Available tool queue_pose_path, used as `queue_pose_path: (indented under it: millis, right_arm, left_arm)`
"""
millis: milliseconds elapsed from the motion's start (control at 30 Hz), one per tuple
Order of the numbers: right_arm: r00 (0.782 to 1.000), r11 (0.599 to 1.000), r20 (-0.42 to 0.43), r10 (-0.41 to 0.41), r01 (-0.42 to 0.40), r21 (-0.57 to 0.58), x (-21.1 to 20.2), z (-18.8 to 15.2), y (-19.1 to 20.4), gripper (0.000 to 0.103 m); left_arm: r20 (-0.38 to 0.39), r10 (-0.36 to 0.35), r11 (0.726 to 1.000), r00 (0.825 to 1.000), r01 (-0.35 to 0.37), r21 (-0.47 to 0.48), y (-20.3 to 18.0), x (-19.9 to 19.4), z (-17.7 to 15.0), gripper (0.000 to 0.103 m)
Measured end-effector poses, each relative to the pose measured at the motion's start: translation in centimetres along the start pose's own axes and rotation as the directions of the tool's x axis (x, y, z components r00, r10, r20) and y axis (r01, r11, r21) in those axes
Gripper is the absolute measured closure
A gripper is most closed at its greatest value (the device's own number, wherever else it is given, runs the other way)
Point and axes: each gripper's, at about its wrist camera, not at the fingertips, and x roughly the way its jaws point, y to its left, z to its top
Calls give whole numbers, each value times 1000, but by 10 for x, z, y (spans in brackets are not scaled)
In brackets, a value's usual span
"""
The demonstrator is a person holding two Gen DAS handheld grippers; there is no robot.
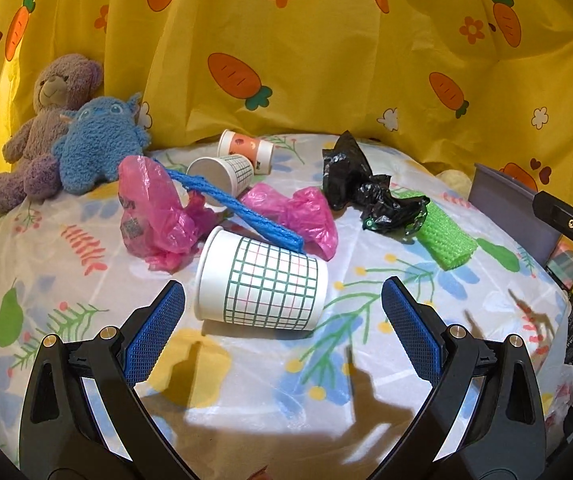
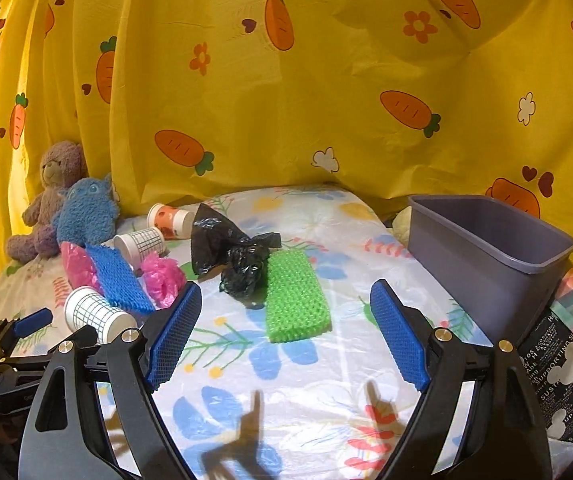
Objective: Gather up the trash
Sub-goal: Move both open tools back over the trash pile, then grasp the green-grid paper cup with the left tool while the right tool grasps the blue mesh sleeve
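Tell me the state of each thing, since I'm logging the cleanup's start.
left gripper: open, empty
right gripper: open, empty
nearest grid cup: on its side
orange cup: on its side
black bag: crumpled
green foam net: lying flat
grey bin: upright, looks empty

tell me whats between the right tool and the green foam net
Nothing: in the right wrist view, only bare flowered sheet lies between the open right tool and the green foam net.
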Motion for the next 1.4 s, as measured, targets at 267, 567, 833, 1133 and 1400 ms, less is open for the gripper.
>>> queue_pose_path:
  millis: [267,567,833,1133,1400]
  right_arm:
    - [999,999,-26,22,-23,-29,11,0,17,19]
    - [996,995,-57,66,-70,-66,26,-1,38,19]
    - [990,988,-99,103,-113,-103,38,-6,58,19]
    - [952,947,-218,217,-259,-191,62,-18,116,23]
    - [935,907,-272,228,-305,-289,89,-18,168,33]
  left_arm:
    - [-83,17,1000,996,-17,2,7,24,1,6]
    - [-149,-26,999,988,19,-51,20,41,3,20]
    - [-110,-60,994,992,50,-93,28,26,-1,21]
    - [-33,81,957,996,-87,-278,86,-24,-4,21]
    - [-2,151,931,989,-143,-336,110,-40,-3,21]
